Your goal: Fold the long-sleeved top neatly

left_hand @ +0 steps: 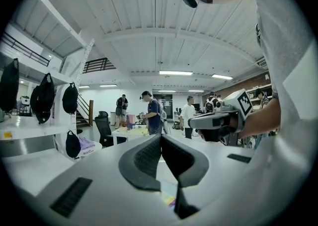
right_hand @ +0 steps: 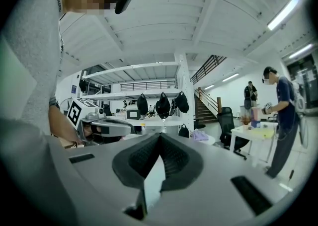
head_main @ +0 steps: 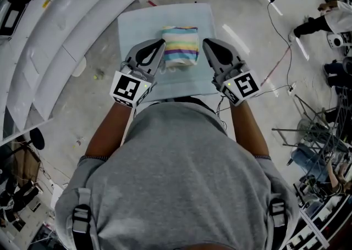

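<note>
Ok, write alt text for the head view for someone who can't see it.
A folded striped top lies on a pale blue table between the left gripper and the right gripper, both shut and empty. The person holding them wears a grey T-shirt.

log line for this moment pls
top: folded, on table | left gripper: shut, empty, left of top | right gripper: shut, empty, right of top

Pastel-striped folded top (head_main: 180,45) on pale blue cloth (head_main: 132,34), grey tongs (head_main: 159,55)
</note>
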Demonstrator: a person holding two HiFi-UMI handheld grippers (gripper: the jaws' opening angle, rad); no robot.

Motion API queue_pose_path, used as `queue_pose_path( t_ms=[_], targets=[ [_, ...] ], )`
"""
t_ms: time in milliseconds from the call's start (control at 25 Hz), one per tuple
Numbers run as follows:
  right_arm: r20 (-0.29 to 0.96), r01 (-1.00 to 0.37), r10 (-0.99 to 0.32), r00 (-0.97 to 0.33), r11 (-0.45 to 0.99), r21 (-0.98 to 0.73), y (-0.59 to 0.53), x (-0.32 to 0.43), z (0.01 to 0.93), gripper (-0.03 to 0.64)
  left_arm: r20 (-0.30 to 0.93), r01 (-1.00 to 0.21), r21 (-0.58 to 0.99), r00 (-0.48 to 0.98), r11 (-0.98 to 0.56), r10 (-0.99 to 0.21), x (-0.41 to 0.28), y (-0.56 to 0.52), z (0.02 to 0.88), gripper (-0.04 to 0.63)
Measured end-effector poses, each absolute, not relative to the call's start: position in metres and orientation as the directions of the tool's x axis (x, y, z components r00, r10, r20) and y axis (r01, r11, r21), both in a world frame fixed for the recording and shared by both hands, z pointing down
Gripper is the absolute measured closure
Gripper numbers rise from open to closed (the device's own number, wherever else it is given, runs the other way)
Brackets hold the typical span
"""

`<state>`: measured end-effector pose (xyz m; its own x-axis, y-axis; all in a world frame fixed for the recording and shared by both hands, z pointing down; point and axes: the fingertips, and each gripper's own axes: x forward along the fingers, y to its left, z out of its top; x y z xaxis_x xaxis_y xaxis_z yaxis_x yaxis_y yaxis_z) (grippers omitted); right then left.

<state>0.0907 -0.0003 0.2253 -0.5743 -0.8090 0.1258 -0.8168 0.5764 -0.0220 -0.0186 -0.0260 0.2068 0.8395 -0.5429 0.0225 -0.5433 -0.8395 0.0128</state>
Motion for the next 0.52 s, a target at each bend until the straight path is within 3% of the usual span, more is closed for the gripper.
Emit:
queue_pose_path(
  t_ms=[520],
  targets=[
    [0.137, -0.803, -0.795, -0.590, 0.596, -0.001, -0.0024, 0.0877, 0.2229, 0.613, 0.019, -0.562, -0.009, 0.827, -0.827, -0.562, -0.0198, -0.0308, 0.2035, 0.578]
  ],
)
